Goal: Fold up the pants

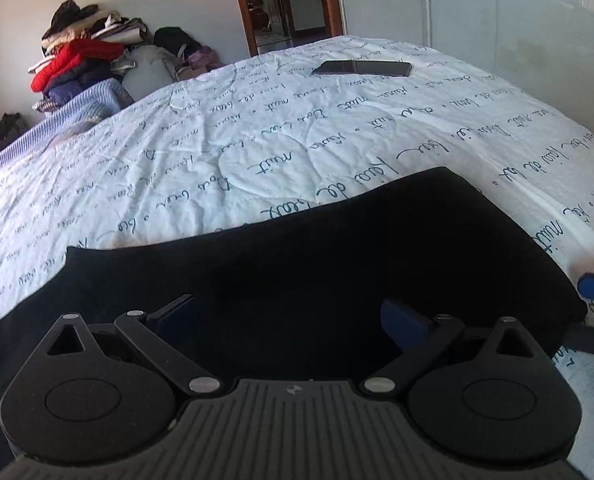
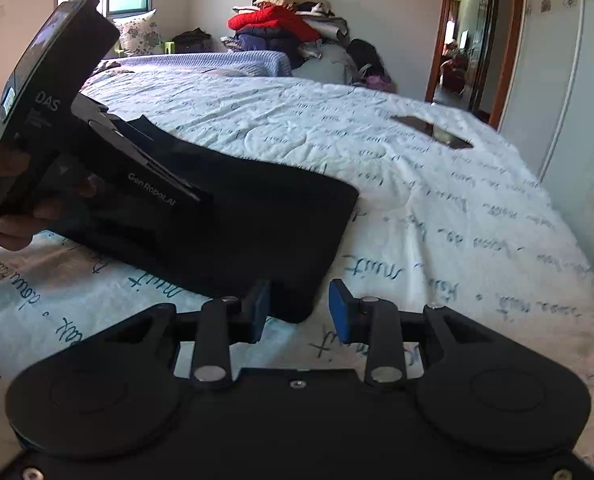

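The black pants [image 2: 233, 216] lie folded into a flat, thick, roughly rectangular slab on the bedspread [image 2: 437, 216], white with dark handwritten script. The cloth is so dark that seams and waistband cannot be made out.

From your right gripper [image 2: 301, 310] the slab's long axis runs away to the left and forward, from the rounded corner right at your fingertips up toward your left gripper [image 1: 287, 314]. That near corner sits between your right fingers: the left pad [image 2: 261, 308] touches or nearly touches the fabric, the right pad [image 2: 341, 310] stands clear over the bedspread, so the jaws are partly spread and grip nothing.

Your left gripper hovers low above the middle of the pants, its jaws spread wide with only black cloth beneath them; whether the pads touch the cloth cannot be told. Your left hand [image 2: 13, 216] wraps its handle.

Ahead of both grippers and to the right of the right one, the bedspread stretches bare, creased and quilted. Far ahead lies a dark phone [image 1: 363, 68], well apart from the pants. Beyond the bed's far edge sits a clothes pile [image 2: 289, 24] against the wall, beside a doorway [image 1: 287, 4].
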Demonstrator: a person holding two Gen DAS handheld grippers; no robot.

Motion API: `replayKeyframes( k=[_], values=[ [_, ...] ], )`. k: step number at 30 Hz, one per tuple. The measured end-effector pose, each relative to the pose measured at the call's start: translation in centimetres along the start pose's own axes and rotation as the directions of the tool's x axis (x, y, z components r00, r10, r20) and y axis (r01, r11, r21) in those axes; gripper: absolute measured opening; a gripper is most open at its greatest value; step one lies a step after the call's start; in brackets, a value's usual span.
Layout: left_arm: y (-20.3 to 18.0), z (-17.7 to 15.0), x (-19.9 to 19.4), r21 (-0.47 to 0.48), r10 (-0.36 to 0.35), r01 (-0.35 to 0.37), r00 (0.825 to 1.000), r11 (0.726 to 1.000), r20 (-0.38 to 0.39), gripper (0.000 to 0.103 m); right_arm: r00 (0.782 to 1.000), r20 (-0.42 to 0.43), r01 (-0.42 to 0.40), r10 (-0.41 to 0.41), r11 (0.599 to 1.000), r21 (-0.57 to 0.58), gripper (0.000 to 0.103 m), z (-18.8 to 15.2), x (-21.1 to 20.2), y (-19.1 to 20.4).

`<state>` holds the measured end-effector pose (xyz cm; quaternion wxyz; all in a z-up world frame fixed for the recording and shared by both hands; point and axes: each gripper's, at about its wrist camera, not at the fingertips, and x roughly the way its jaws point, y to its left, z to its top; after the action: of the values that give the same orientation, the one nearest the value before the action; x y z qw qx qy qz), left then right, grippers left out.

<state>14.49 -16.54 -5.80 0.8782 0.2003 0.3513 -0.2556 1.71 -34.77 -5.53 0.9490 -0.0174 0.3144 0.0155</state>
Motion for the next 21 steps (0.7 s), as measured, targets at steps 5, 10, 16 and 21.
replayKeyframes(
  k=[5, 10, 16, 21],
  values=[
    [1.1, -0.4, 0.5, -0.082, -0.038, 0.036, 0.999, 0.996, -0.017, 0.103, 1.0, -0.006, 0.017, -0.017, 1.0, -0.004, 0.031, -0.6, 0.4, 0.0],
    [0.4, -0.3, 0.4, -0.064, -0.017, 0.016, 1.0, 0.998, -0.019, 0.103, 1.0, 0.009, 0.006, -0.006, 0.997, 0.074, 0.01, -0.6, 0.1, -0.7],
    [0.5, -0.4, 0.1, -0.06, -0.031, 0.03, 0.999, 0.998, -0.016, 0.103, 0.998, -0.064, 0.021, -0.016, 0.996, 0.084, 0.008, -0.6, 0.3, -0.7],
    [1.6, -0.4, -0.5, -0.046, 0.041, -0.041, 0.999, 0.998, 0.008, 0.102, 0.997, -0.004, 0.071, -0.071, 0.997, -0.03, 0.023, 1.6, -2.4, -1.8]
  ],
)
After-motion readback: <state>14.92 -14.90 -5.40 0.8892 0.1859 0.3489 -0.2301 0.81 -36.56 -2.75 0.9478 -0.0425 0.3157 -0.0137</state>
